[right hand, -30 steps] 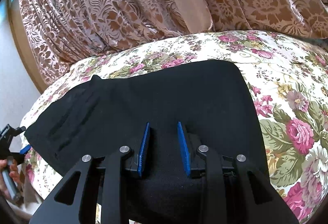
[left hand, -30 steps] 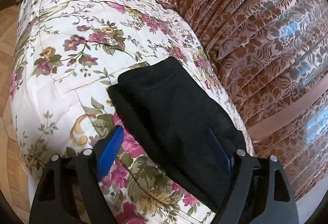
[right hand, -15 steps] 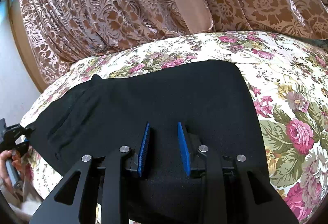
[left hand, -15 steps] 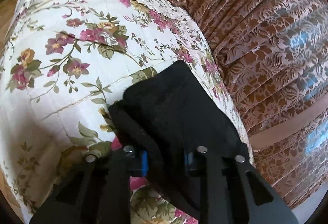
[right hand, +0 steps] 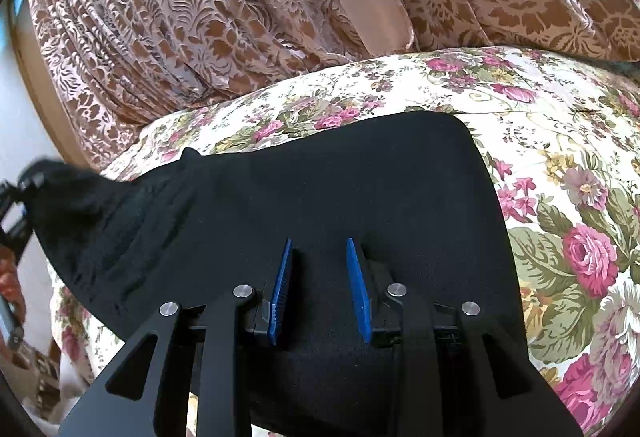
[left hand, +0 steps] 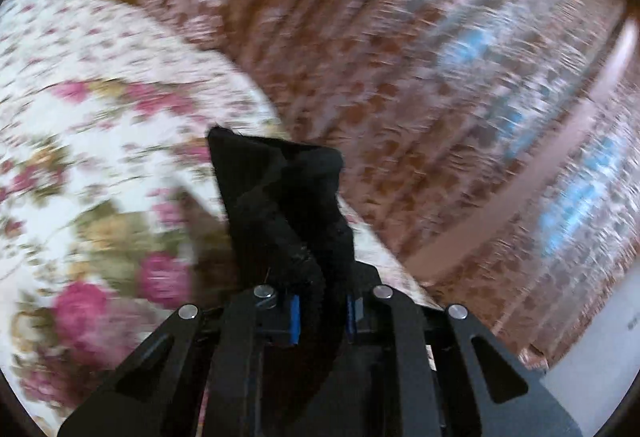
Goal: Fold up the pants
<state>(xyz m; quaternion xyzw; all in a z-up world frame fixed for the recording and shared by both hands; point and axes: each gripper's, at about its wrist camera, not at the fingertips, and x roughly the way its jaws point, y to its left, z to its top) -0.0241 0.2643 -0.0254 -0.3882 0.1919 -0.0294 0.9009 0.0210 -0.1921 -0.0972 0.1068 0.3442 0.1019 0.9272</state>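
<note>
A bed covered with a floral quilt (right hand: 560, 165) stands against a gathered brown patterned curtain (right hand: 224, 17), and on it the black pants (right hand: 340, 205) are spread flat, running from the left edge of the bed across its middle. The cloth is judged soft, light and limp, with a slightly fuzzy surface that should not slip between ribbed pads; it sags wherever it is unsupported, so it is best taken at a hem or corner through all layers. One end is bunched and raised off the quilt, pinched between the blue pads of the left claw (left hand: 322, 317), which is closed on it. The right claw (right hand: 320, 289) hovers low over the middle of the pants, its jaws parted and holding nothing. A hand (right hand: 10, 289) is glimpsed at the far left.
</note>
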